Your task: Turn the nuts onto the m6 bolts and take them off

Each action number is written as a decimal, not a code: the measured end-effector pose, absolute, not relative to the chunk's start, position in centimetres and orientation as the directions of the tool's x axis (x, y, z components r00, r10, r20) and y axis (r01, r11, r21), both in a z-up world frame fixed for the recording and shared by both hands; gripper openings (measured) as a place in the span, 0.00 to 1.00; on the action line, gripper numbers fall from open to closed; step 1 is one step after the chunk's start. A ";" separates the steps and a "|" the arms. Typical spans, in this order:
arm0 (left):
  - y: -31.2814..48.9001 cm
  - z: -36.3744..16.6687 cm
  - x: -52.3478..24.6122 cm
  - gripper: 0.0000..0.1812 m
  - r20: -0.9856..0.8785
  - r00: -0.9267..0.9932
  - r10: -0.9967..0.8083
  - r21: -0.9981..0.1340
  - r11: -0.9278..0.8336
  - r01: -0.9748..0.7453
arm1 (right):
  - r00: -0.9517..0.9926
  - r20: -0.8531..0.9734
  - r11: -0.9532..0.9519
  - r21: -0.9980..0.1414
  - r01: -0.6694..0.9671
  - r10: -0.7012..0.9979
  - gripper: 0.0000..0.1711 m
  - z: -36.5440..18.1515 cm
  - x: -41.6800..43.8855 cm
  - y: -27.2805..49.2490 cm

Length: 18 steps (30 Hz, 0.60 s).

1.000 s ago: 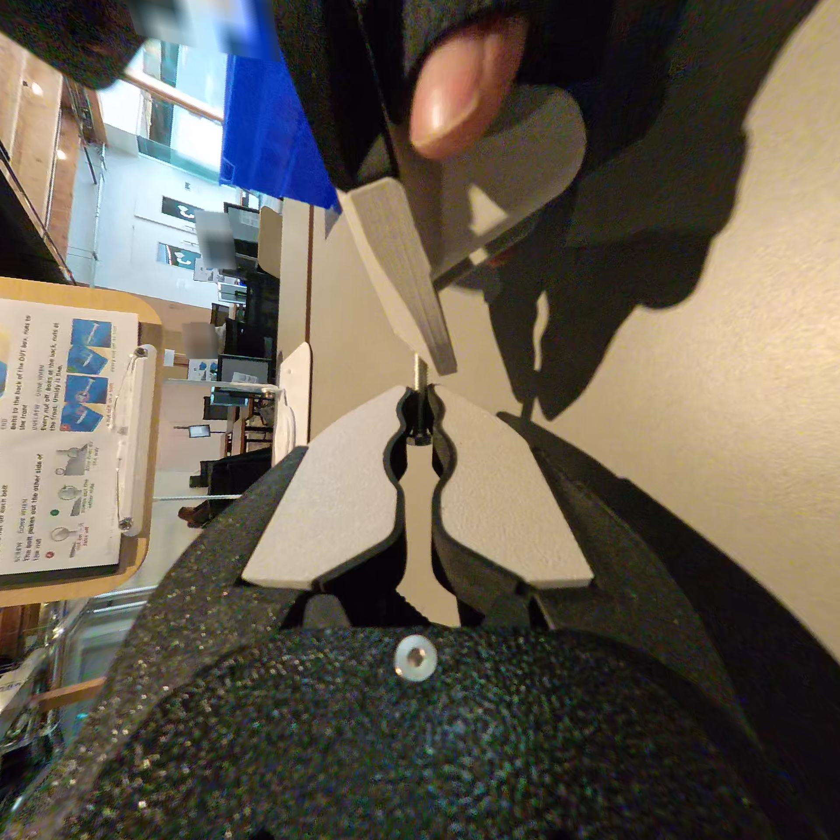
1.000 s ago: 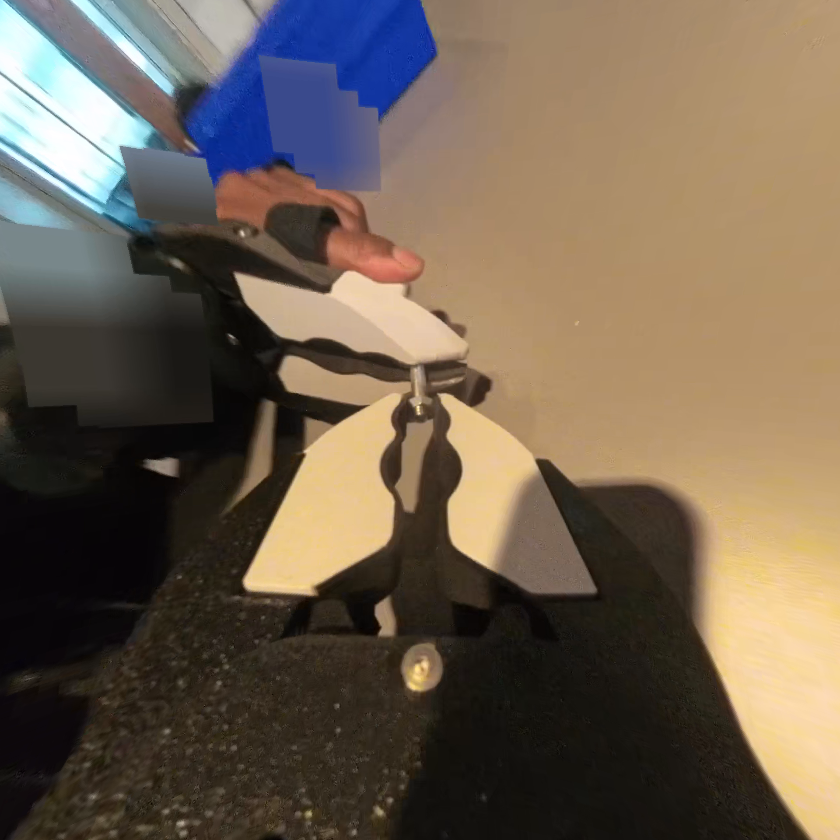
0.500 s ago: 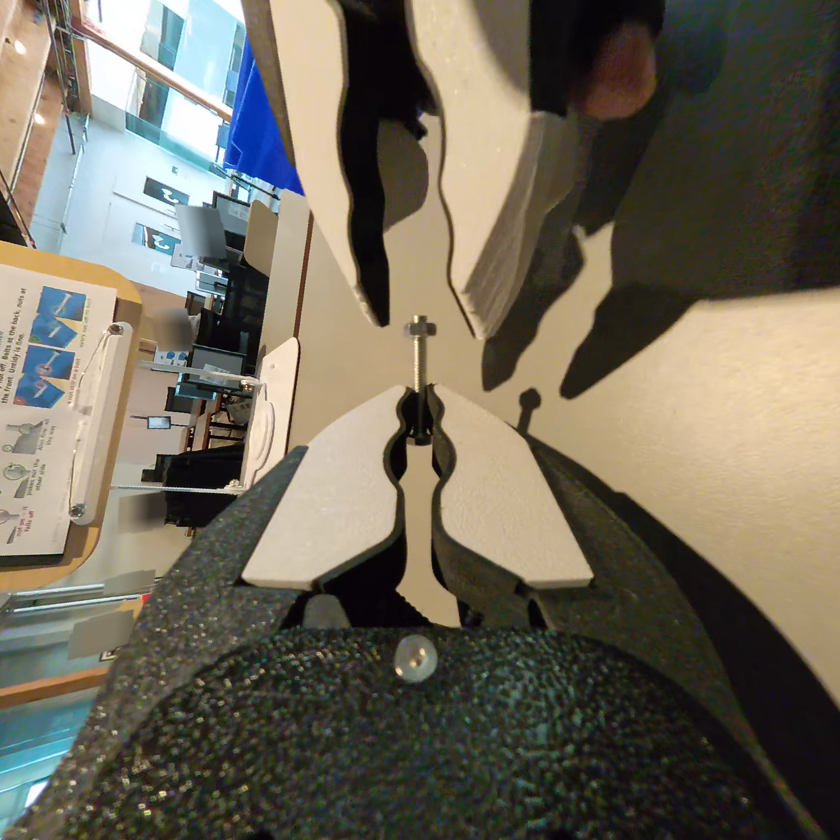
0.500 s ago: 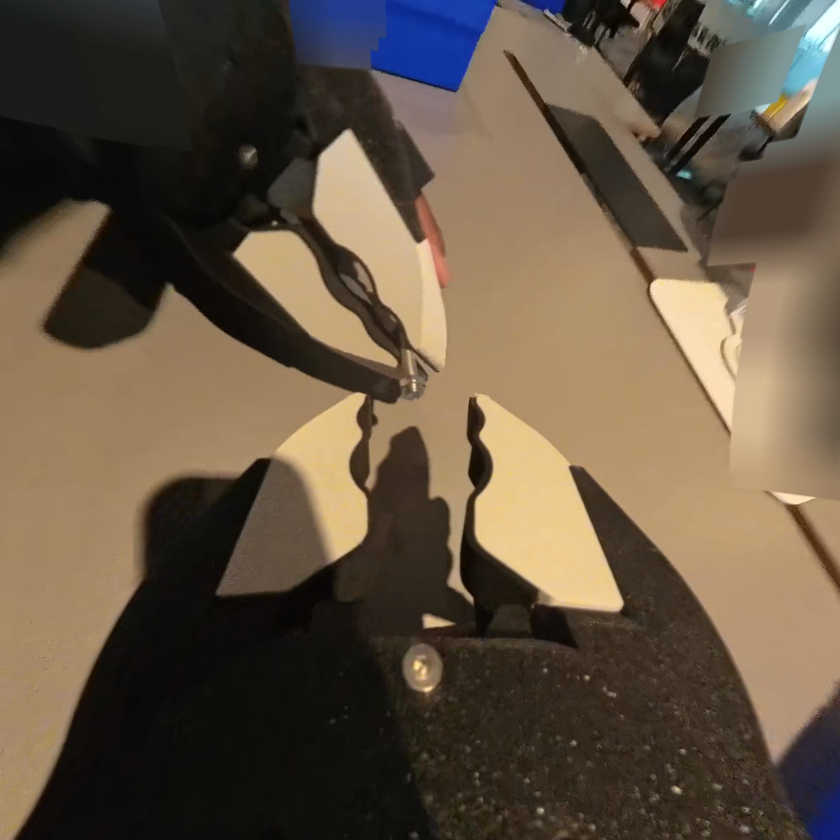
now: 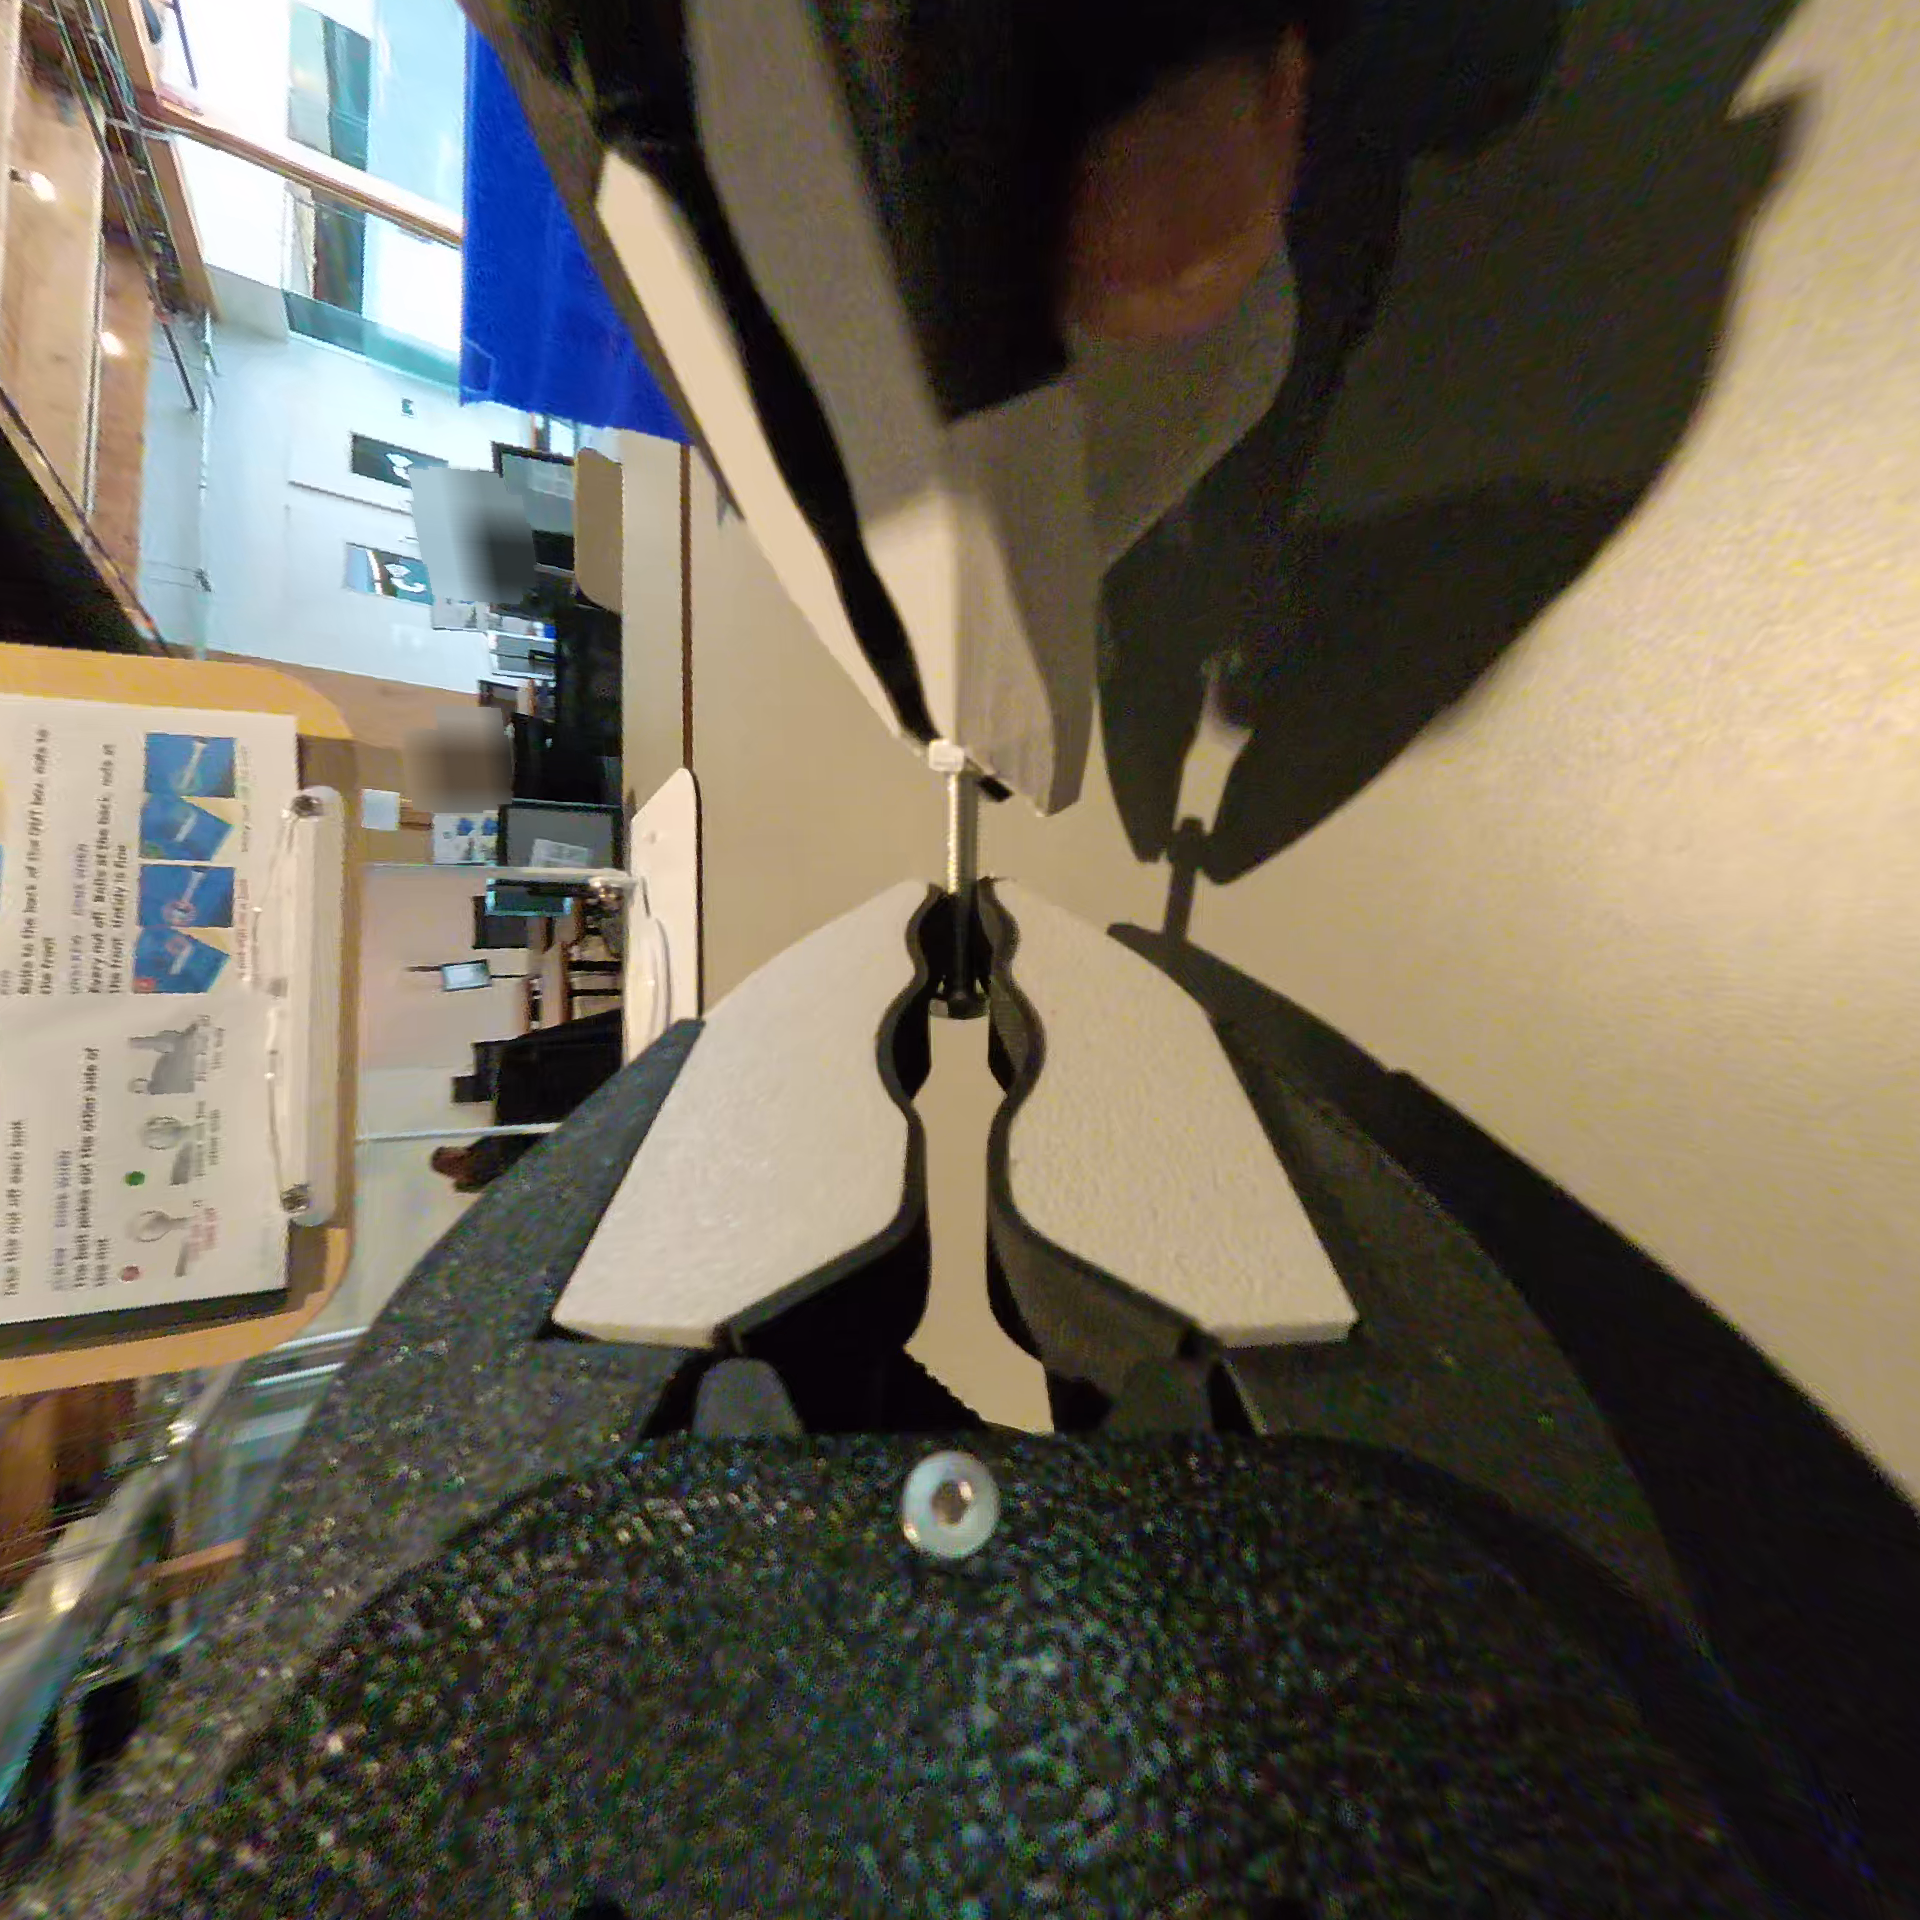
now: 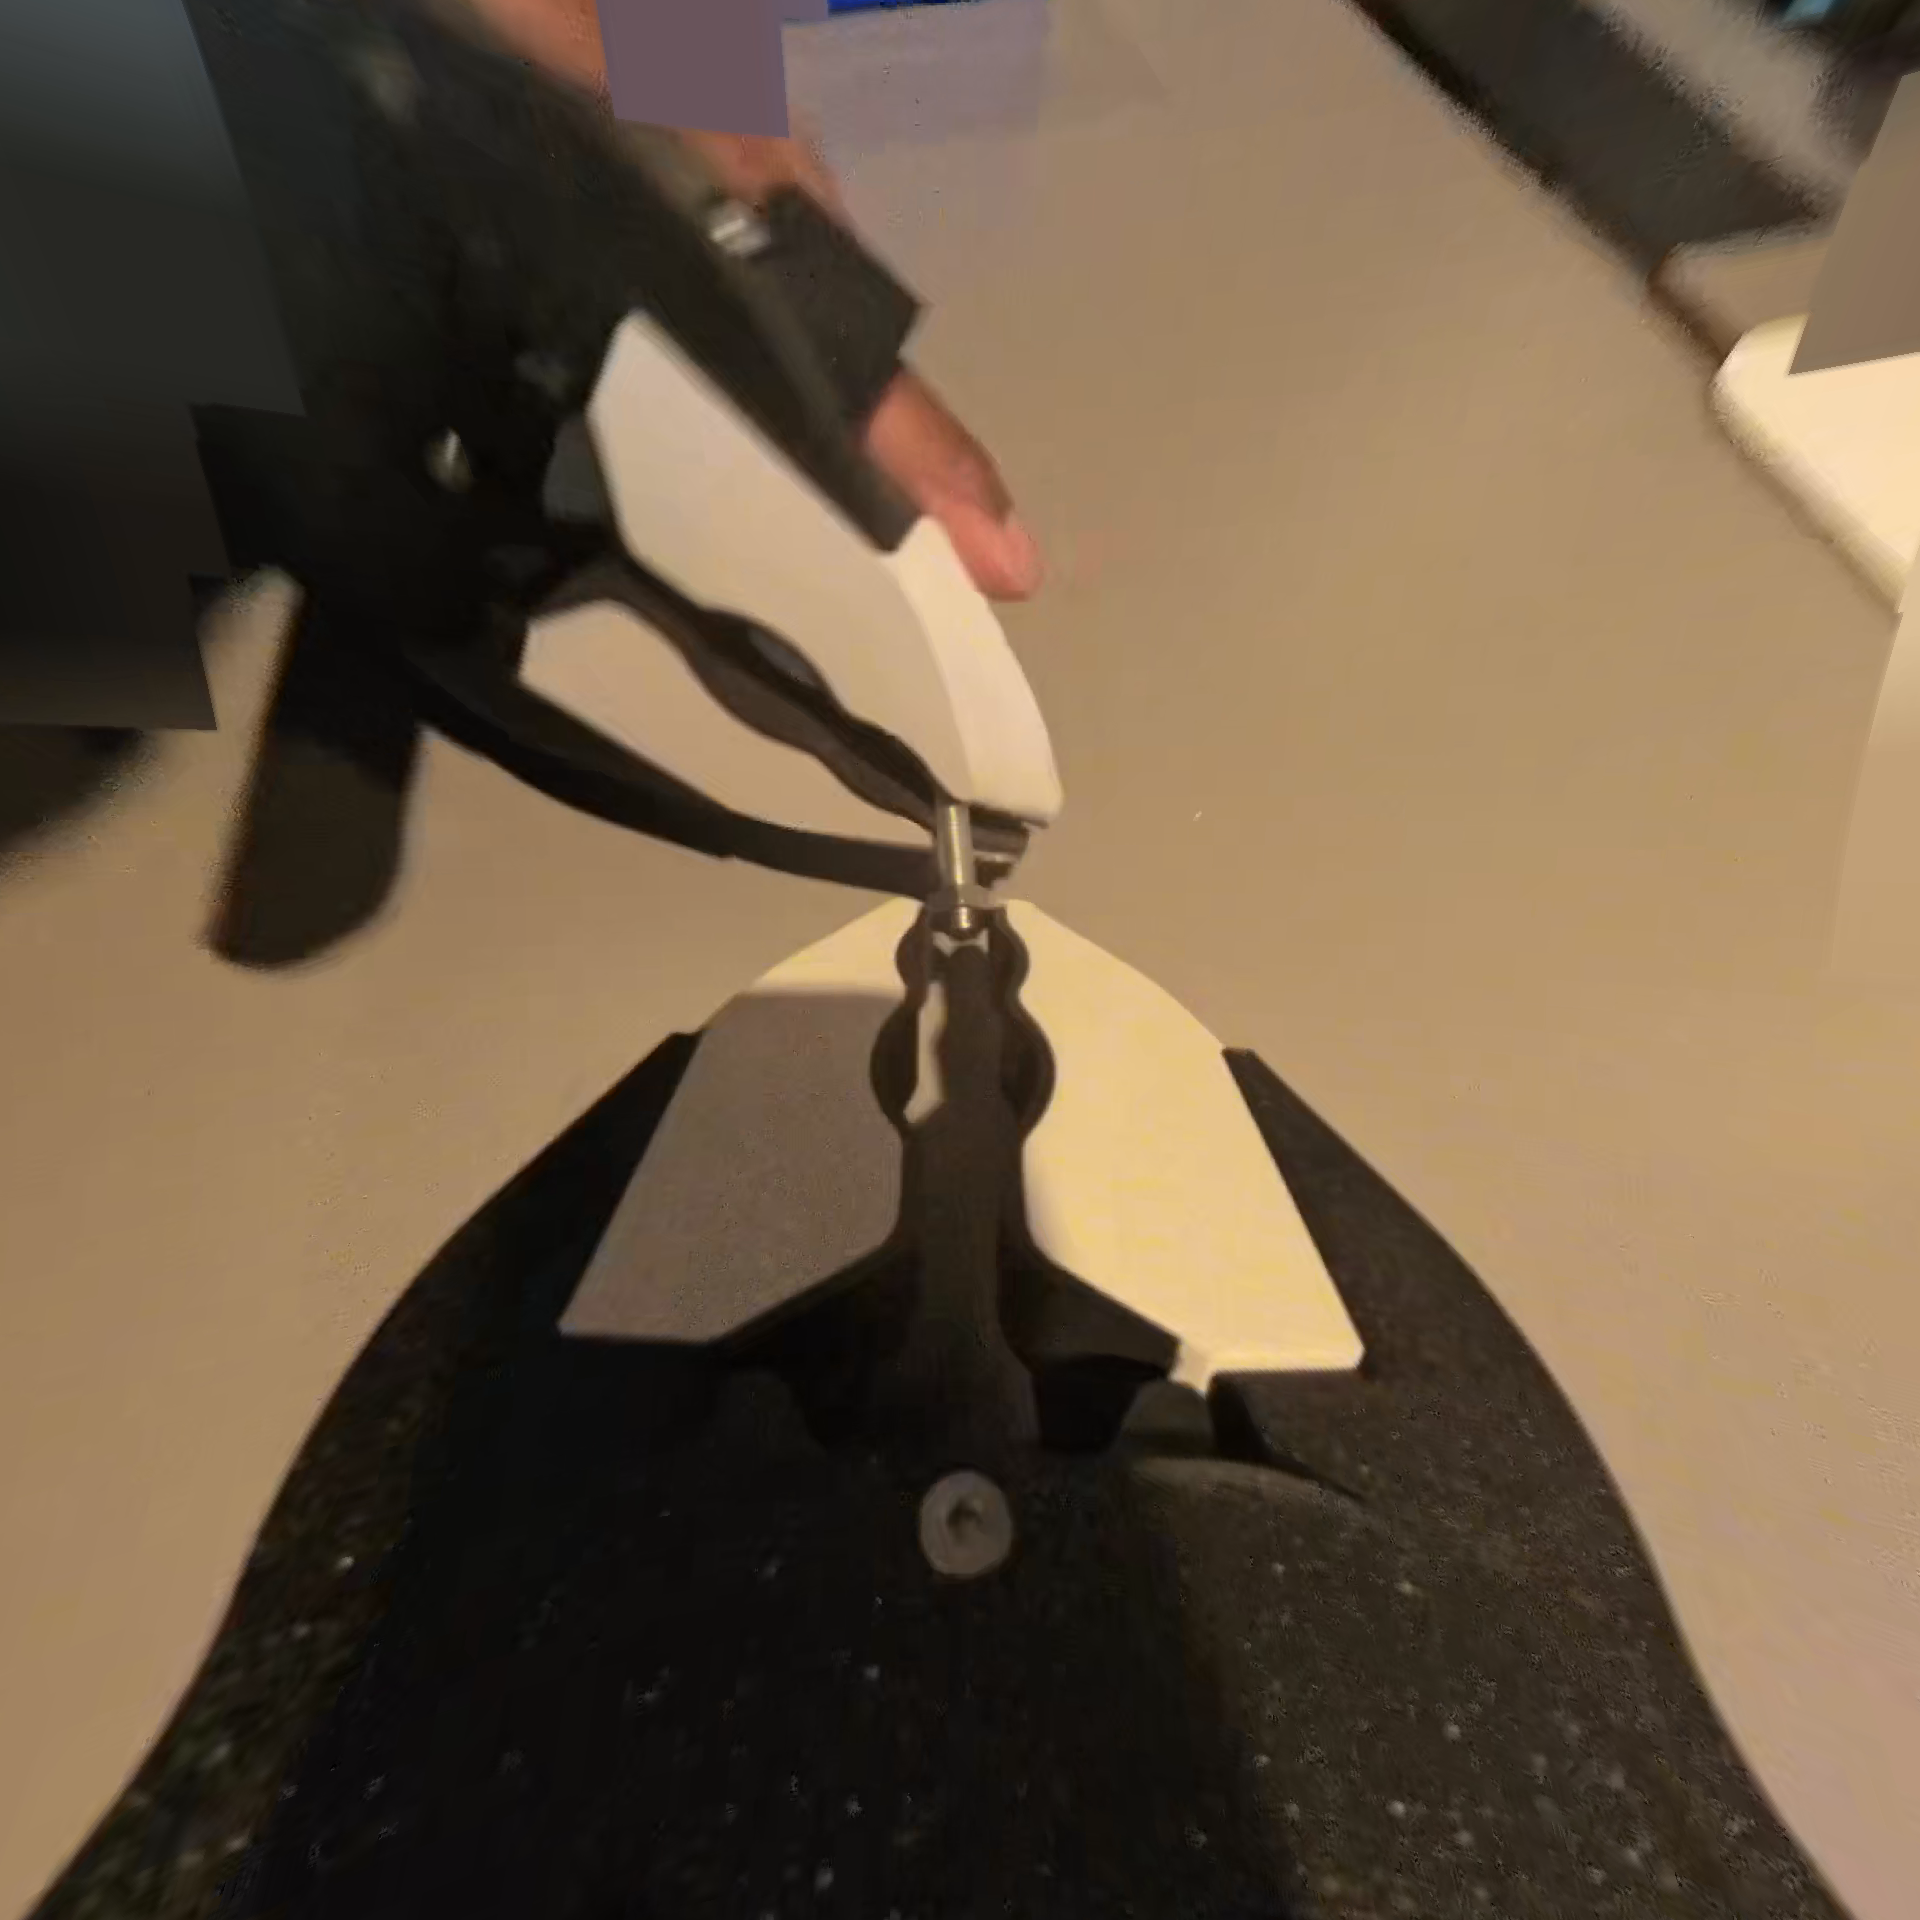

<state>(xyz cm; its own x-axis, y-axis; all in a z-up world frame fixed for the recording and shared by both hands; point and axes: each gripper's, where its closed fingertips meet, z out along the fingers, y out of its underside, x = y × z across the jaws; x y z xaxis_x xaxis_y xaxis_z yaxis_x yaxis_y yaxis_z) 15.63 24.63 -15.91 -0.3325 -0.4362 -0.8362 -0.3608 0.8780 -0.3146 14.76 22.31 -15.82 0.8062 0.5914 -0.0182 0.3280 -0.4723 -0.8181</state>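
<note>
In the left wrist view my left gripper [image 5: 961, 894] is shut on the head end of a steel bolt [image 5: 964, 842], whose threaded shaft points away from me. A small nut [image 5: 948, 756] sits at the far end of the shaft. My right gripper [image 5: 971, 774] comes in from above, and its white fingertips are closed on that nut. In the right wrist view my right gripper [image 6: 961, 920] pinches the nut [image 6: 961, 914] at its tips. The bolt [image 6: 954, 840] runs on into the left gripper [image 6: 987, 831], which comes from the upper left.
Both grippers are held above a beige table [image 5: 1558, 935]. An instruction sheet on a wooden board [image 5: 145, 997] and a white board [image 5: 665, 904] stand at the left, with a blue cloth [image 5: 540, 260] behind. A white object [image 6: 1829, 447] lies at the table's right.
One second ago the right gripper was shut on the nut. Half a second ago it was open and drawn back from it. Now it is closed on the nut again. The left gripper kept hold of the bolt.
</note>
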 end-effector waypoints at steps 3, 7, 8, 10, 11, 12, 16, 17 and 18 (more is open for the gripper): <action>24.7 -15.7 15.6 0.03 -0.852 -0.330 -0.406 -0.282 0.888 -0.363 | 0.733 -0.484 -0.672 -0.739 -0.050 0.477 0.06 -15.5 14.2 22.1; 24.6 -15.3 15.7 0.03 -0.840 -0.310 -0.445 -0.330 0.873 -0.360 | 0.676 -0.526 -0.666 -0.743 -0.070 0.516 0.15 -14.7 14.6 21.9; 24.6 -15.3 15.7 0.03 -0.835 -0.308 -0.455 -0.339 0.868 -0.362 | 0.714 -0.444 -0.629 -0.778 -0.006 0.542 0.19 -14.8 15.0 22.1; 24.7 -15.4 15.6 0.03 -0.823 -0.307 -0.477 -0.362 0.859 -0.363 | 0.775 -0.229 -0.532 -0.832 0.158 0.589 0.24 -15.0 15.8 22.4; 24.7 -15.4 15.6 0.03 -0.817 -0.305 -0.489 -0.375 0.853 -0.361 | 0.788 -0.115 -0.472 -0.849 0.238 0.605 0.25 -14.8 16.1 22.5; 24.6 -15.3 15.6 0.03 -0.811 -0.303 -0.501 -0.390 0.848 -0.360 | 0.786 -0.003 -0.407 -0.857 0.317 0.619 0.25 -14.6 16.2 22.6; 24.4 -15.2 15.6 0.03 -0.791 -0.299 -0.534 -0.429 0.832 -0.351 | 0.705 0.334 -0.194 -0.809 0.556 0.626 0.24 -14.0 15.8 22.5; 24.4 -15.2 15.6 0.03 -0.792 -0.302 -0.531 -0.426 0.834 -0.351 | 0.685 0.380 -0.162 -0.793 0.587 0.621 0.23 -13.9 15.6 22.5; 24.4 -15.3 15.6 0.03 -0.793 -0.304 -0.527 -0.421 0.836 -0.351 | 0.670 0.412 -0.138 -0.782 0.608 0.617 0.22 -13.9 15.4 22.4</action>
